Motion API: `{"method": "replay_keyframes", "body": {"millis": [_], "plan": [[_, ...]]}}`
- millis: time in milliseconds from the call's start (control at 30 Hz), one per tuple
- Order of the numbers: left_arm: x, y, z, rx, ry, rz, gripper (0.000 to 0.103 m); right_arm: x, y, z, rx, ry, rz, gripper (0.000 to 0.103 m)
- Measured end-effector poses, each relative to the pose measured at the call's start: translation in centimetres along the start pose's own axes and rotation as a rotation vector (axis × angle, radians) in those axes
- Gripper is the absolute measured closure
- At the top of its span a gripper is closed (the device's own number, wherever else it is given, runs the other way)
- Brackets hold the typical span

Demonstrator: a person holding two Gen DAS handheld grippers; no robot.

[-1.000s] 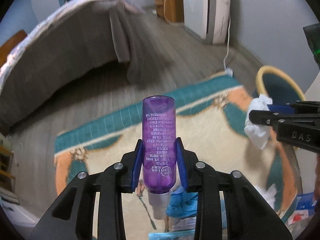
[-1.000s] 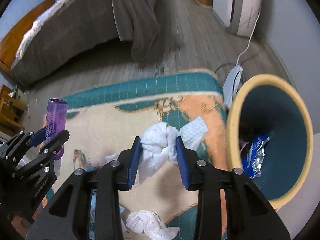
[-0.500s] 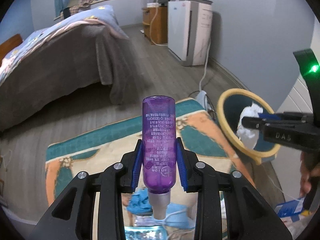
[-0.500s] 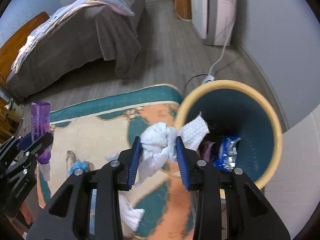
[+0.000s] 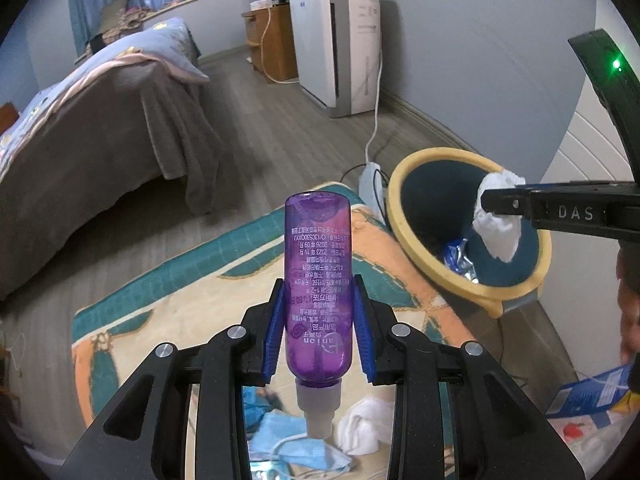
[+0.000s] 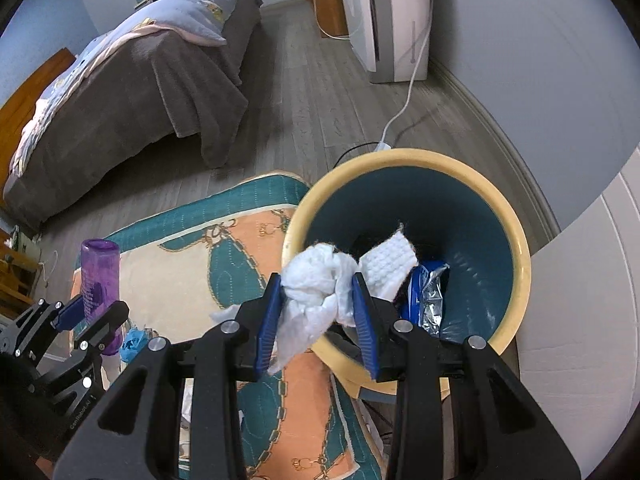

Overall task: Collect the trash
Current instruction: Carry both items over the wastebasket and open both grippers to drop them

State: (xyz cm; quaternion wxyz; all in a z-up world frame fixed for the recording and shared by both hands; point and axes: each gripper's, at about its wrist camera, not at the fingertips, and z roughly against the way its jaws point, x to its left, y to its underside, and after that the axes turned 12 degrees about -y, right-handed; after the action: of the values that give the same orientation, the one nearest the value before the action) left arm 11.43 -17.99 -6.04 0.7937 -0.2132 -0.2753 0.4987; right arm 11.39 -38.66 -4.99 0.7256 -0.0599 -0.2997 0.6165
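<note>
My left gripper [image 5: 318, 304] is shut on a purple plastic bottle [image 5: 318, 272], held cap down above the rug; it shows in the right wrist view too [image 6: 98, 276]. My right gripper [image 6: 318, 300] is shut on a crumpled white tissue [image 6: 320, 288] and holds it over the near rim of the trash bin [image 6: 516, 248], a yellow-rimmed bin with a teal inside. In the left wrist view the tissue [image 5: 498, 216] hangs over the bin's [image 5: 404, 216] mouth. A blue and silver wrapper [image 6: 426, 296] lies inside the bin.
A patterned teal and orange rug [image 5: 192, 280] covers the floor, with a blue face mask [image 5: 296, 444] and a white tissue wad [image 5: 366, 424] on it. A bed [image 6: 132, 80] stands at the left, a white appliance [image 5: 340, 48] and cable by the wall.
Both grippers have moved right and forward toward the bin. The tissue now hangs over the bin's mouth, and the bottle is closer to the bin.
</note>
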Motion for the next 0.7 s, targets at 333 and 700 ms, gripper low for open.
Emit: {"method": "replay_keyframes", "body": {"millis": [333, 700], "plan": [[-3.0, -0.6, -0.2, -0.018, 0.040, -0.031, 0.070, -3.6, 0.5, 0.5, 0.004, 0.008, -0.072, 0.069], [-6.6, -2.2, -0.3, -0.041, 0.100, -0.048, 0.070, -7.1, 0.8, 1.0, -0.003, 0.032, -0.144, 0.068]]}}
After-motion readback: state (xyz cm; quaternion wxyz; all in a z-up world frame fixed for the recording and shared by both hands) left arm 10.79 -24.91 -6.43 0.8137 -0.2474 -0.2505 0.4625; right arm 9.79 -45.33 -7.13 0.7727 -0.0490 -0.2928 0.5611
